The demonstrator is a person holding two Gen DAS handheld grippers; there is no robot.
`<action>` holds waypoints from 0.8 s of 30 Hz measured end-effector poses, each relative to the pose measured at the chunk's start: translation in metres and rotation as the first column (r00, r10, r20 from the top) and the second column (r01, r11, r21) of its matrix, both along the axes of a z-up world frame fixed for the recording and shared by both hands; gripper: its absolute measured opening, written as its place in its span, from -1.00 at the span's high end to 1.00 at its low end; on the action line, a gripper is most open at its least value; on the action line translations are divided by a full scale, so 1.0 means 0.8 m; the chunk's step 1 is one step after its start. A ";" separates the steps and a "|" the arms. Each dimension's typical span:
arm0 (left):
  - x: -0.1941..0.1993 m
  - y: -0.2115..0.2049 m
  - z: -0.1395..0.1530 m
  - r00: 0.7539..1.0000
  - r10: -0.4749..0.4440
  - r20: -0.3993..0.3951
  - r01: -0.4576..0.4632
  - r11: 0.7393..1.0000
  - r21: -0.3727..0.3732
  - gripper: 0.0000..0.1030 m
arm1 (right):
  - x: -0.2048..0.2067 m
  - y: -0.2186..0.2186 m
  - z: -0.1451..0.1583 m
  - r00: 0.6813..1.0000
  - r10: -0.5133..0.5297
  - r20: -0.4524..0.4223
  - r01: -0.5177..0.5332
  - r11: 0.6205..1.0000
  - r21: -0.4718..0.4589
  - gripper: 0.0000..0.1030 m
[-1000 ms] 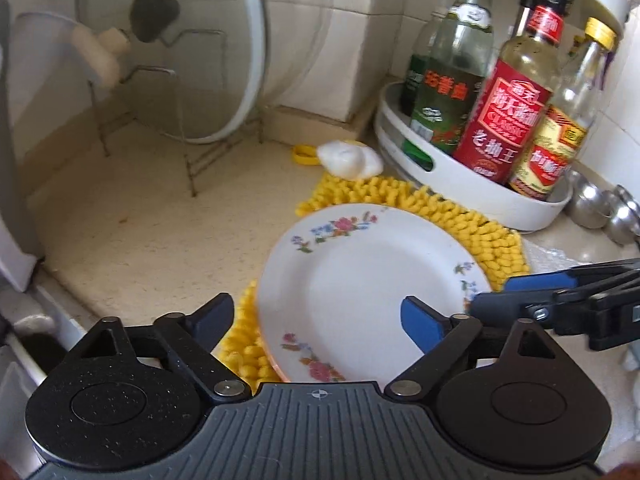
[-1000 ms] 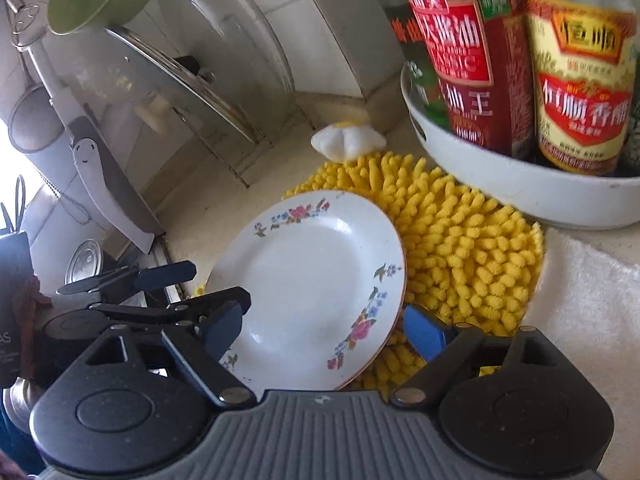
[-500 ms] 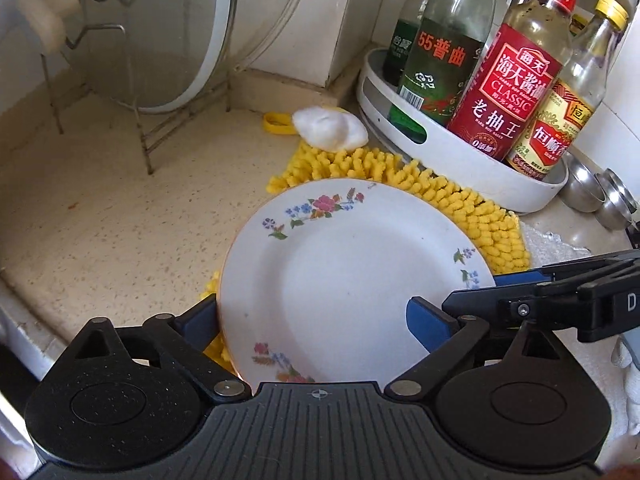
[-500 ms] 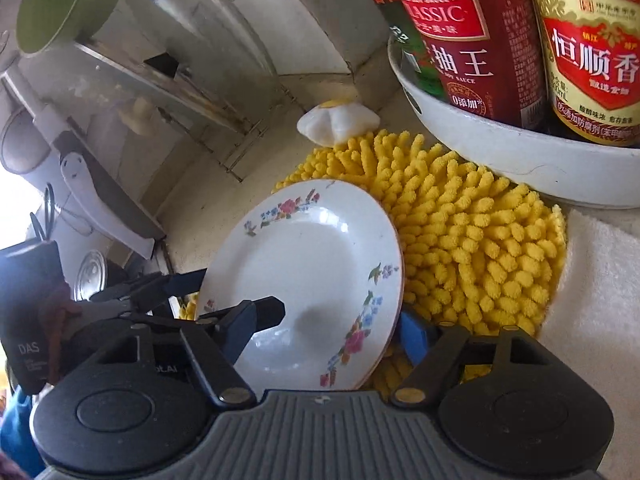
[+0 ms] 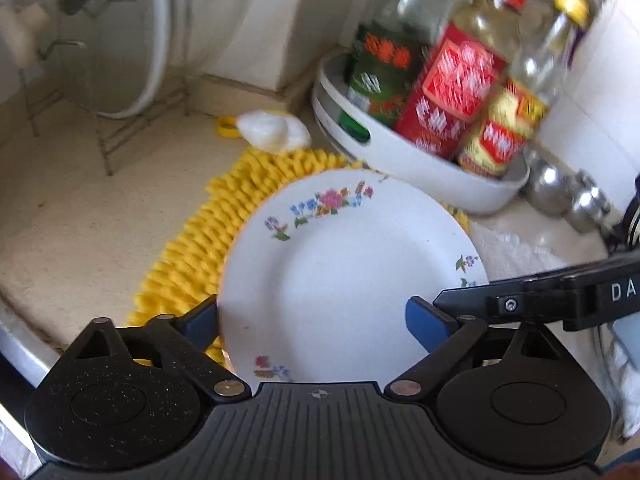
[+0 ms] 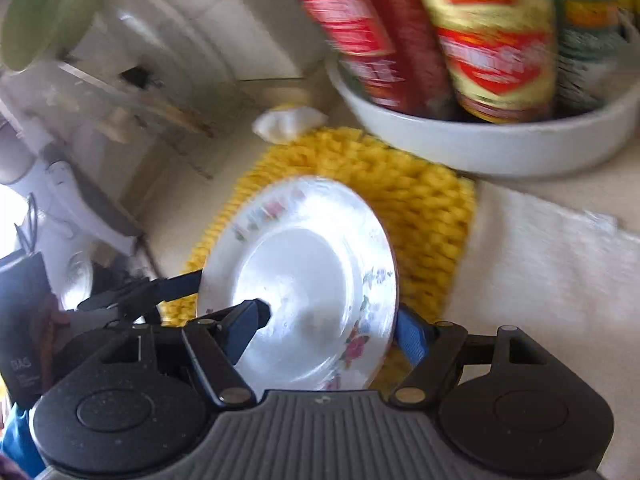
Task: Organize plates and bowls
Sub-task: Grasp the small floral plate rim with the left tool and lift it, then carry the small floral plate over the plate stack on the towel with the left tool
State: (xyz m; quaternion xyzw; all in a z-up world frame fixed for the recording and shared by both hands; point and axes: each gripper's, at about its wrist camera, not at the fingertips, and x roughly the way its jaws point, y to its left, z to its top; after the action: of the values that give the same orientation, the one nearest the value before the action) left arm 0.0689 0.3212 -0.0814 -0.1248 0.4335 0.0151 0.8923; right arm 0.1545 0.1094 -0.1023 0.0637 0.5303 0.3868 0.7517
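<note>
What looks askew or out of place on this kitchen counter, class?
The plate stands out: it tilts up on one edge over the yellow mat instead of lying flat, with the right gripper and left gripper straddling its rim. No chips, cracks or spills show.

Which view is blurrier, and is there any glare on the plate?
Right wrist view: heavier motion blur, bottles smeared, and strong glare whitens the middle of the plate. Left wrist view: bottles blurred, plate fairly sharp, evenly lit, no glare; fisheye bends the edges in both.
</note>
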 end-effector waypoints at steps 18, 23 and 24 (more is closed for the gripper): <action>0.008 -0.004 -0.016 1.000 -0.005 -0.018 0.006 0.998 0.061 -0.88 | -0.032 -0.003 -0.011 0.993 0.001 0.119 0.006 0.998 -0.061 -0.43; 0.002 -0.003 -0.005 1.000 0.004 0.010 -0.004 0.999 0.036 -0.68 | -0.036 -0.003 -0.011 0.993 -0.007 0.117 0.015 0.997 -0.069 -0.42; 0.001 -0.001 -0.004 1.000 0.019 0.011 -0.019 0.999 0.039 -0.58 | -0.037 -0.003 -0.010 0.993 -0.006 0.119 0.014 0.998 -0.065 -0.42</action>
State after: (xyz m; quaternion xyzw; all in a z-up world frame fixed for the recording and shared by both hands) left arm 0.0699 0.3203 -0.0845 -0.1114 0.4270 0.0314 0.8968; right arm 0.1248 0.1068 -0.1100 0.0185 0.4969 0.3685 0.7854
